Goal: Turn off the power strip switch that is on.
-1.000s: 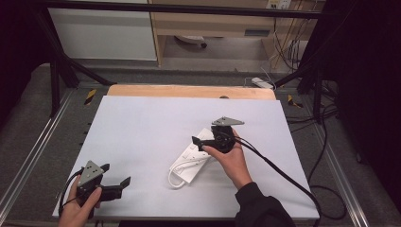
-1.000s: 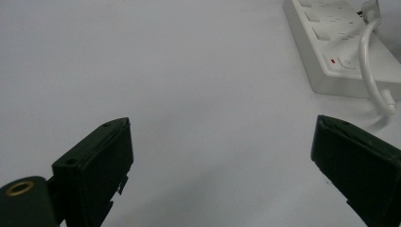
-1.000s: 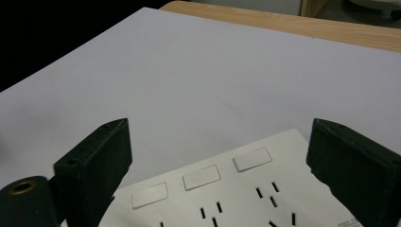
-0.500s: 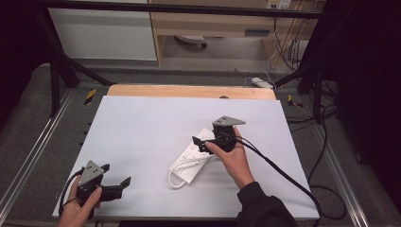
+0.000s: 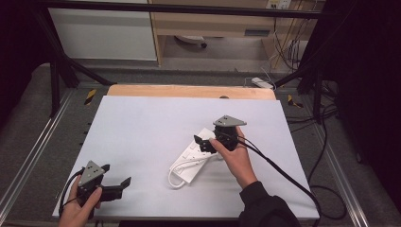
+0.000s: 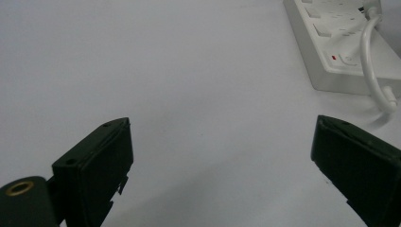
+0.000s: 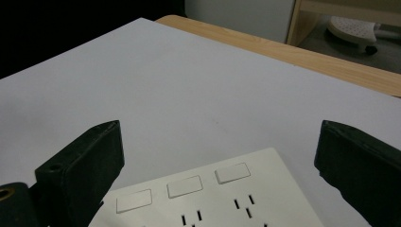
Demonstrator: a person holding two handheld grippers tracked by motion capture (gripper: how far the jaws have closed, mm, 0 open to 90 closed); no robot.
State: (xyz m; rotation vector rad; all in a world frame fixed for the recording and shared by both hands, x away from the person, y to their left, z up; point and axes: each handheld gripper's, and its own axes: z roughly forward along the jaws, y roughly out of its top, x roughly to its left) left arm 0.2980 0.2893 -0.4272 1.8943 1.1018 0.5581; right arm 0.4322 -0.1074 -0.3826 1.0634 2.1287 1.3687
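The right gripper hovers over the far end of the white power strip at the frame's centre, jaws spread wide and empty; the strip lies flat on the white table; the left gripper, lower left, is also wide open, holding nothing.

I see a white power strip with a white cord, black socket slots and a small red mark by its switch. It lies on a white tabletop with a tan wooden far edge. Both grippers, left and right, are black, each topped by a grey plate.
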